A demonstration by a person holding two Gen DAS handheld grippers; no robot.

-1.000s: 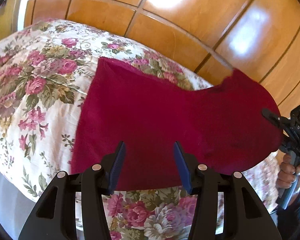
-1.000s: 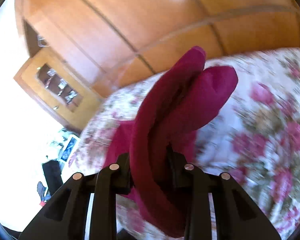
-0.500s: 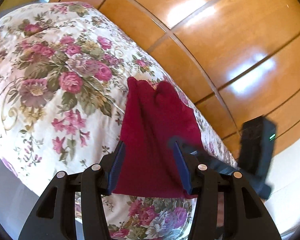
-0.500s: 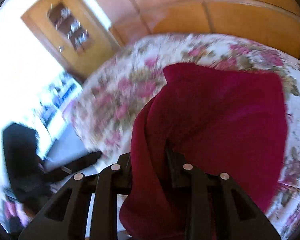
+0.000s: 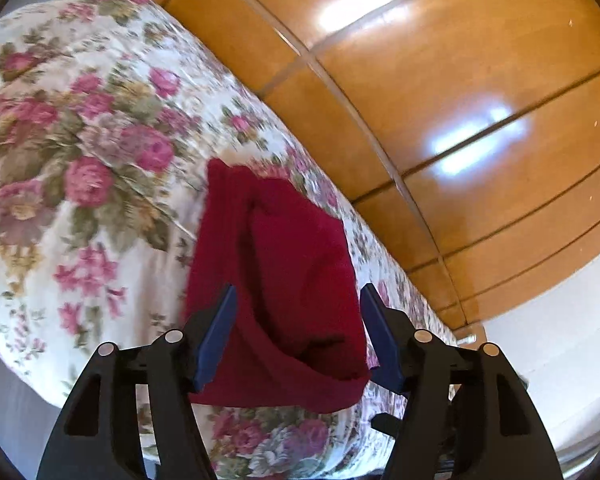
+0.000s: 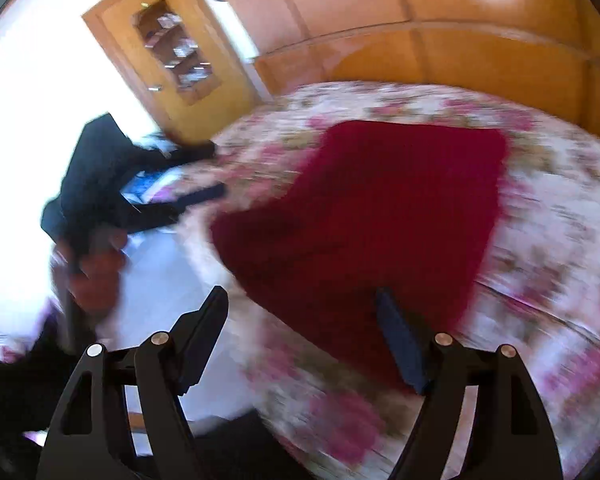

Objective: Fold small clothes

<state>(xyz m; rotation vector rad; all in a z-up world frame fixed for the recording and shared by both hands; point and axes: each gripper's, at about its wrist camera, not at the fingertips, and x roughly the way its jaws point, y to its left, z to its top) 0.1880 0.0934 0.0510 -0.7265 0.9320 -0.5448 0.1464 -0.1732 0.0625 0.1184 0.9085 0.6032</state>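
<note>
Crimson garment (image 6: 372, 216) lies folded near the floral bedspread's (image 6: 548, 240) edge.

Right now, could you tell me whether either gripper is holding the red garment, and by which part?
Neither holds it. The red garment lies folded on the floral bedspread; the left gripper and right gripper are both opening, pads clear of it.

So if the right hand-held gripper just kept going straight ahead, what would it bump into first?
Probably the red cloth lying on the flowery bedspread. The right hand-held gripper points down at its near edge, jaws opening with nothing pinched between them. The picture is blurry, so the exact spot is unclear.
</note>
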